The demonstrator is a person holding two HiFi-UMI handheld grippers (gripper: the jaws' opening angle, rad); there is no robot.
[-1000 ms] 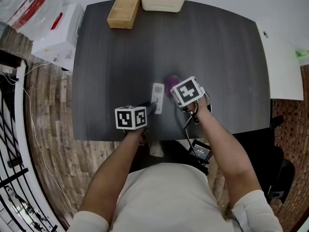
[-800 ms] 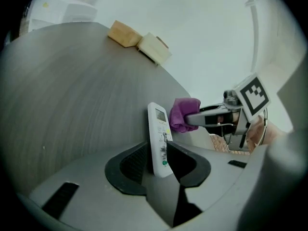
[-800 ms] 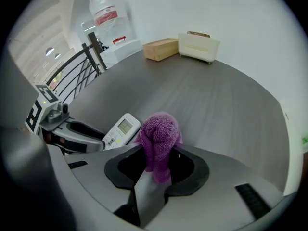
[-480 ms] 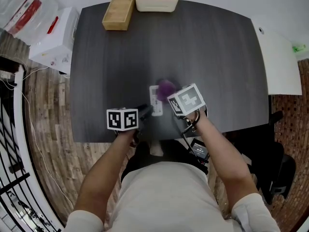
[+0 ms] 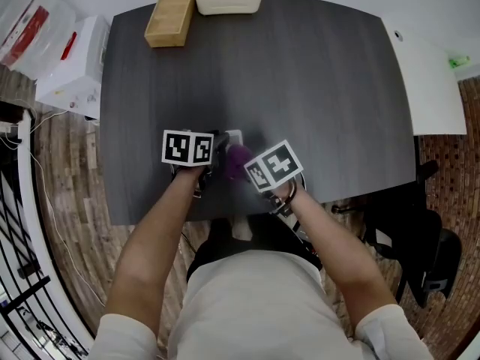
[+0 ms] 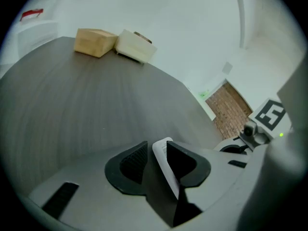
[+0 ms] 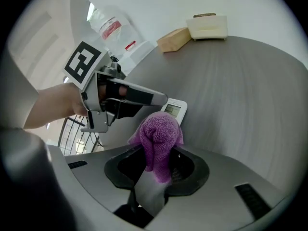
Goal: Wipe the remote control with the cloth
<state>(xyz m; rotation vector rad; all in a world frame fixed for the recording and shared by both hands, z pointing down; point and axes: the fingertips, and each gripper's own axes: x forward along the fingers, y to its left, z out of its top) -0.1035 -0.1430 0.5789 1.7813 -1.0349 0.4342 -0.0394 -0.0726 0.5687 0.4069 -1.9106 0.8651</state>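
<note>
White, slim, rectangular remote control (image 7: 175,109); purple knitted cloth (image 7: 158,136), bunched up.

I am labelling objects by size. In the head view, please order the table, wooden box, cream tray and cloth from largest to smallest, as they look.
1. table
2. wooden box and cream tray: they look about alike, so I do not rank them
3. cloth: smallest, partly hidden
</note>
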